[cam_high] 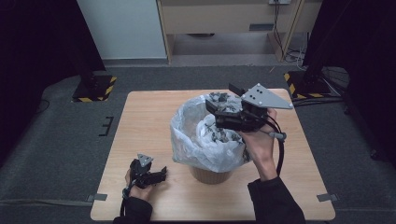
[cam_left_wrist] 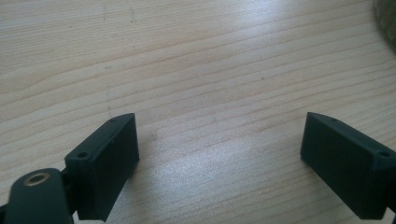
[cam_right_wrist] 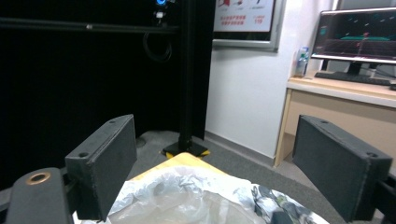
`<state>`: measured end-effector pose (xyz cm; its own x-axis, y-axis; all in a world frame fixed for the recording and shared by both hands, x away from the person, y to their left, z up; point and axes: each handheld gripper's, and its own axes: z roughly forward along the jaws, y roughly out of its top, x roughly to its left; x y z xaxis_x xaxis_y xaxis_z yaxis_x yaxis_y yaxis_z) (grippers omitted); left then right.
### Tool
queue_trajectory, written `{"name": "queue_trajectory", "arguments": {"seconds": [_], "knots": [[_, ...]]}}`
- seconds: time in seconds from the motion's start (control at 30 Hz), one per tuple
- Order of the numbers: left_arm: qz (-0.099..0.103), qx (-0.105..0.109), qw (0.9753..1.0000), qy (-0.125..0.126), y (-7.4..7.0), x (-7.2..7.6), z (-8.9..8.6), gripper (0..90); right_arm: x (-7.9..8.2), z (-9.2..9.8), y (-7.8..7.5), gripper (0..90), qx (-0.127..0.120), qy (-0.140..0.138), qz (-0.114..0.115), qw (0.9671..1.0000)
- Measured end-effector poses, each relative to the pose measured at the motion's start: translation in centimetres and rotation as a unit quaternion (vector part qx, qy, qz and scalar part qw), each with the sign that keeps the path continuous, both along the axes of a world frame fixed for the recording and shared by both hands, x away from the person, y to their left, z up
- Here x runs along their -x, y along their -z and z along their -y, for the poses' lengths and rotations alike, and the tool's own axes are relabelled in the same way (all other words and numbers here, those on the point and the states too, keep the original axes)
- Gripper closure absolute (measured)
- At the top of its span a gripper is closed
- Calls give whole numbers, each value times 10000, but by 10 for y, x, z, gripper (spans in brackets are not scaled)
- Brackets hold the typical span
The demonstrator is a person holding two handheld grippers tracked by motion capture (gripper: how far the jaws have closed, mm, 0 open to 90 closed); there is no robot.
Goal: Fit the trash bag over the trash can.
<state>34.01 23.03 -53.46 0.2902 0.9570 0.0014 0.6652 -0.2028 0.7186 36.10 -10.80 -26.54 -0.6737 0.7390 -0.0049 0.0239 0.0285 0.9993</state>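
Two claws gape empty: the left claw (cam_high: 156,176) low over the pale wooden worktop (cam_high: 140,135), the right claw (cam_high: 223,103) above the white plastic-lined bin (cam_high: 201,140).

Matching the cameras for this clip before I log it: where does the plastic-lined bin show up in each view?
High view: the bin stands mid-table, right of centre, with the right claw above its rim.
Left gripper view: a curved edge at the top right corner may be its base; I cannot tell for sure.
Right gripper view: its plastic liner lies along the bottom, between the jaws.
Shared landmark: the wooden table.
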Motion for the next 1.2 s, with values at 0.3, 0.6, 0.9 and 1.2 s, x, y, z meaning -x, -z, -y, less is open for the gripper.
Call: {"name": "queue_trajectory", "arguments": {"seconds": [0.3, 0.6, 0.9, 1.2], "knots": [[224, 239, 9993, -186, -11, 3, -9, 160, 10, 30, 10, 83, -190, 697, 93, 9973], [852, 612, 9937, -383, -43, 12, -22, 192, 19, 68, 31, 43, -308, 1336, 45, 9906], [1410, 1120, 9830, -348, -80, 20, -33, 242, 26, 106, 66, 26, -414, 1679, -163, 9848], [2255, 1208, 9662, -327, -142, 30, -29, 242, 26, 127, 114, 24, -223, 1983, -579, 9782]]}}
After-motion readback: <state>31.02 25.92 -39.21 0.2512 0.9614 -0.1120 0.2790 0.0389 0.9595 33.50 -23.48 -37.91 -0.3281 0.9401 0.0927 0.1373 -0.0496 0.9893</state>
